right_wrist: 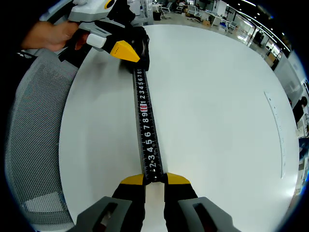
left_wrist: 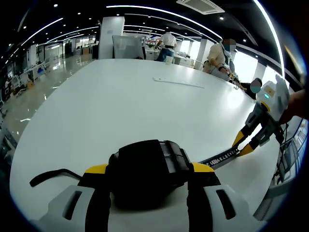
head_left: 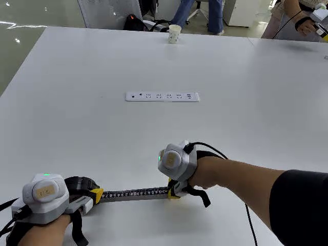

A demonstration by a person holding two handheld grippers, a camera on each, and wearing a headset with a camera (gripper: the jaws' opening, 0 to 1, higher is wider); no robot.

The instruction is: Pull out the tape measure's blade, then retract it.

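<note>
The left claw point(left_wrist: 149, 169) is clamping the tape measure's hard, compact case point(head_left: 81, 184) on the near worktop point(head_left: 154, 61) while the right claw point(right_wrist: 154, 180) is pinching the tip of the blade point(right_wrist: 145, 121), which is lying stretched between them, thin, springy, probably slick and likely tugging back.

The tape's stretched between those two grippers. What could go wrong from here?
If the right gripper loses its pinch on the blade, the blade may snap back toward the case. The case, clamped in the left gripper, might also slip or twist under the pull.
</note>
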